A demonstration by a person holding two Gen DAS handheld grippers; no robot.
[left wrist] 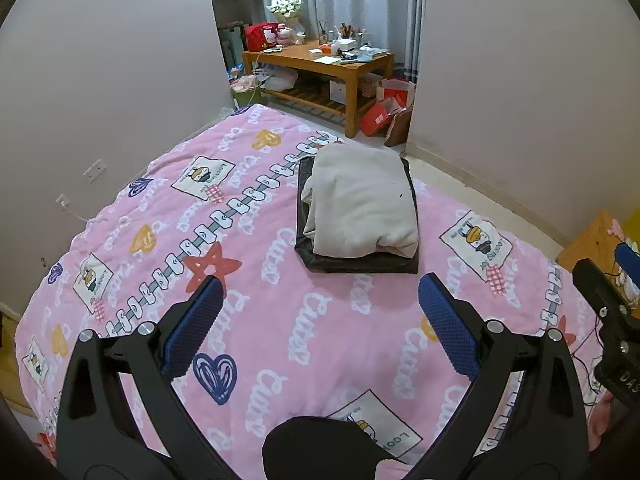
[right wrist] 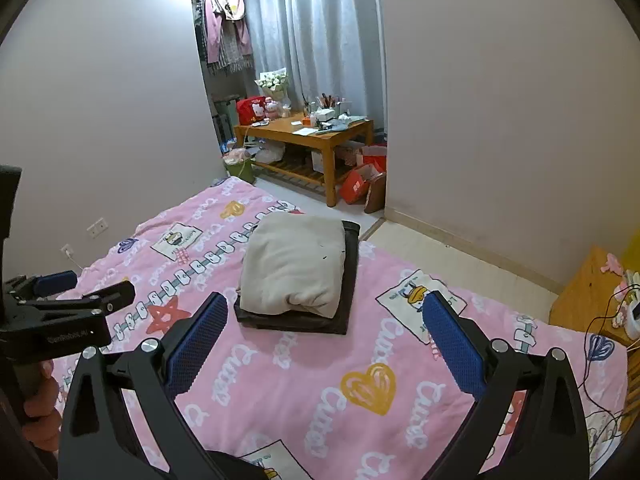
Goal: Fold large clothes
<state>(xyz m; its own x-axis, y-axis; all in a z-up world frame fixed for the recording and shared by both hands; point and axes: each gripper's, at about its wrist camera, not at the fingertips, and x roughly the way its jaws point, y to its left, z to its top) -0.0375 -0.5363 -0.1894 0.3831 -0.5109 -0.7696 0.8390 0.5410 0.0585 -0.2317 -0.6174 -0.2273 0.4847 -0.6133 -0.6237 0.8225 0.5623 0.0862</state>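
Observation:
A folded beige garment (left wrist: pixel 362 200) (right wrist: pixel 296 264) lies on top of a folded dark garment (left wrist: pixel 352 262) (right wrist: pixel 348 300) near the far edge of a bed with a pink patterned quilt (left wrist: pixel 280 340) (right wrist: pixel 280 380). My left gripper (left wrist: pixel 320 292) hovers over the quilt short of the stack, open, with nothing between its blue pads. My right gripper (right wrist: pixel 324 312) is also open and empty, just in front of the stack. The right gripper's body shows at the right edge of the left wrist view, and the left gripper's body at the left edge of the right wrist view.
Beyond the bed stands a wooden low table (left wrist: pixel 320 62) (right wrist: pixel 304 136) cluttered with small items, with red boxes (left wrist: pixel 376 118) on the floor beside it. A wooden nightstand (right wrist: pixel 588 296) with cables sits at the right. Walls close in on both sides.

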